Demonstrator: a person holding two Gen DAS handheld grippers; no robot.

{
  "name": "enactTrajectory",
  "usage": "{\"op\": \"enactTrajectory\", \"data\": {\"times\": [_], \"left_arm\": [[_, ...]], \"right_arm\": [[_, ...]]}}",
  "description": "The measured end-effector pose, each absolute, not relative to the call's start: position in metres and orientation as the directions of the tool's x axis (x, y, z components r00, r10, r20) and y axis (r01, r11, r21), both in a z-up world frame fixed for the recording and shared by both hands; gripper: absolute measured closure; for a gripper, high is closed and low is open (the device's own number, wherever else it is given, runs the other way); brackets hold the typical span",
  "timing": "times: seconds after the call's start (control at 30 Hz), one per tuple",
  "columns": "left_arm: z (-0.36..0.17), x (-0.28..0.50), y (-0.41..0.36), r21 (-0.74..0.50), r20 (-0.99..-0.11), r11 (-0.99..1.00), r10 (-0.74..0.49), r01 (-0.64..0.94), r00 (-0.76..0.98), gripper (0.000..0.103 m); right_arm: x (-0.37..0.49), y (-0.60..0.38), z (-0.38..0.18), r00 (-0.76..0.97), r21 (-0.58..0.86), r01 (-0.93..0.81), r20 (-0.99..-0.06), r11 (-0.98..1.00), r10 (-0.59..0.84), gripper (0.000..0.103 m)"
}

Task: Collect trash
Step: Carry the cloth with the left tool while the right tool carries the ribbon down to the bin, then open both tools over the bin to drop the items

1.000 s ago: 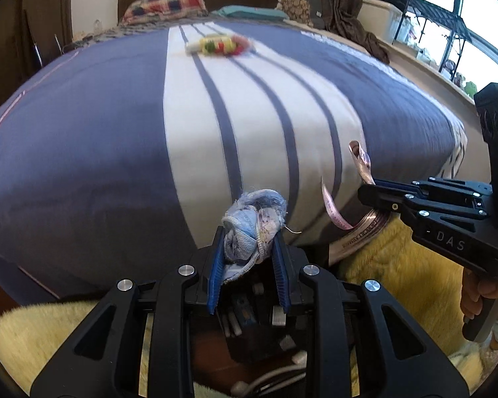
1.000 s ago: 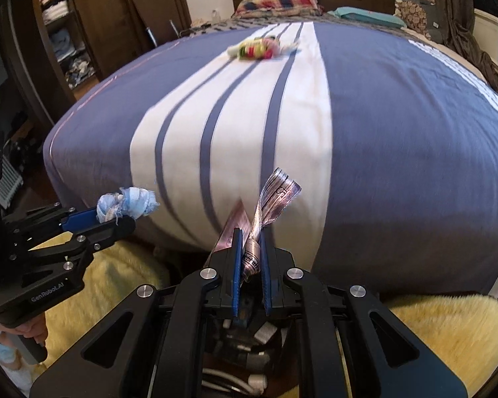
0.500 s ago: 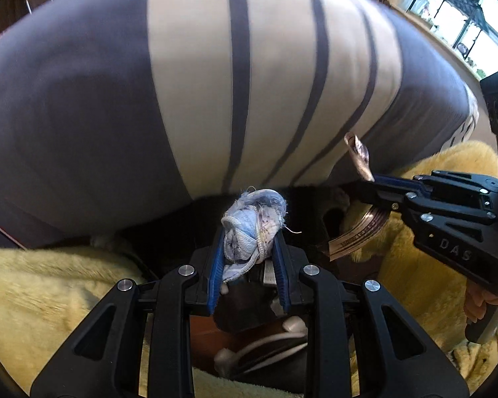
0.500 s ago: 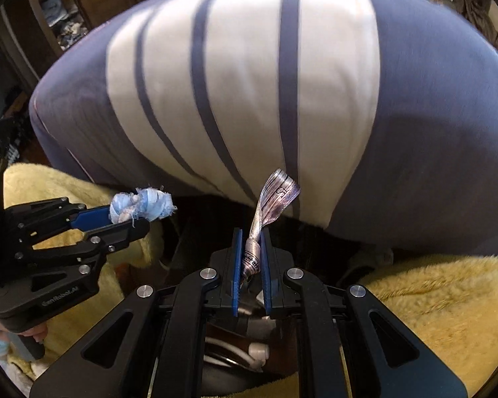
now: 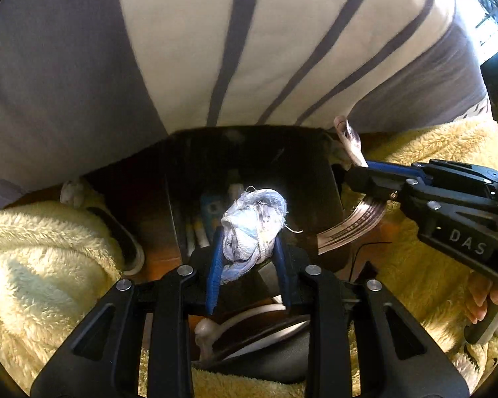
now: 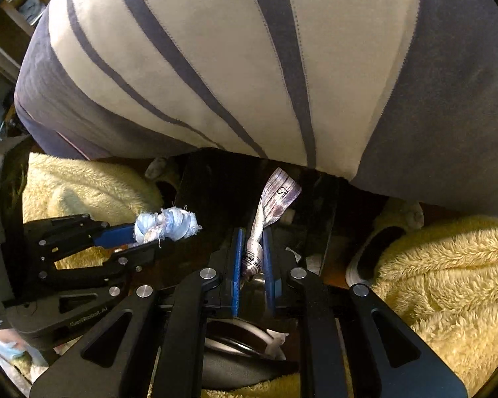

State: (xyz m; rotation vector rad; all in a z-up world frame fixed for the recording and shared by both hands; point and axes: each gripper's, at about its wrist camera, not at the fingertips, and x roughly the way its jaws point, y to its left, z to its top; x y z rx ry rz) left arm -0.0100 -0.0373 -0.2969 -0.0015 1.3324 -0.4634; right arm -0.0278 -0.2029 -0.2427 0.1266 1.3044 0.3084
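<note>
My left gripper (image 5: 247,242) is shut on a crumpled blue-white wad (image 5: 254,222), seen from the side in the right wrist view (image 6: 166,224). My right gripper (image 6: 252,235) is shut on a shiny silver wrapper (image 6: 275,199); the wrapper (image 5: 348,139) also shows in the left wrist view, hanging from that gripper (image 5: 358,169). Both are held over a dark open bin (image 5: 255,165) at the foot of the bed; the bin's dark wall (image 6: 215,182) also shows in the right wrist view. Some items lie inside the bin.
The bed with its blue and white striped cover (image 5: 215,49) overhangs the bin from behind. Fluffy yellow slippers (image 5: 33,248) (image 6: 448,265) flank the bin on both sides. A wooden shelf (image 6: 20,6) stands at far left.
Both grippers have tilted down and moved from above the bed's edge to over the dark bin on the floor. Each still holds its piece of trash.
</note>
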Motion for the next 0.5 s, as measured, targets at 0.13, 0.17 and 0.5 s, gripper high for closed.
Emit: {"op": "enactTrajectory", "data": {"times": [0.13,0.17,0.5], "left_arm": [[-0.300,-0.009,-0.034,-0.266,-0.934,0.908,-0.325,0.323,0.146,0.070],[-0.301,-0.007,-0.034,-0.265,-0.935,0.909,-0.324,0.321,0.145,0.067],[-0.278,-0.007,-0.028,-0.214,-0.927,0.929,-0.290,0.303,0.236,0.023]], "right_arm": [[-0.027,-0.205,-0.246,0.226,0.264,-0.136,-0.930,0.955,0.289,0.085],[-0.026,-0.205,-0.246,0.226,0.266,-0.129,-0.930,0.955,0.289,0.074],[-0.028,-0.220,-0.221,0.340,0.219,-0.061,-0.913,0.974,0.227,0.028]]}}
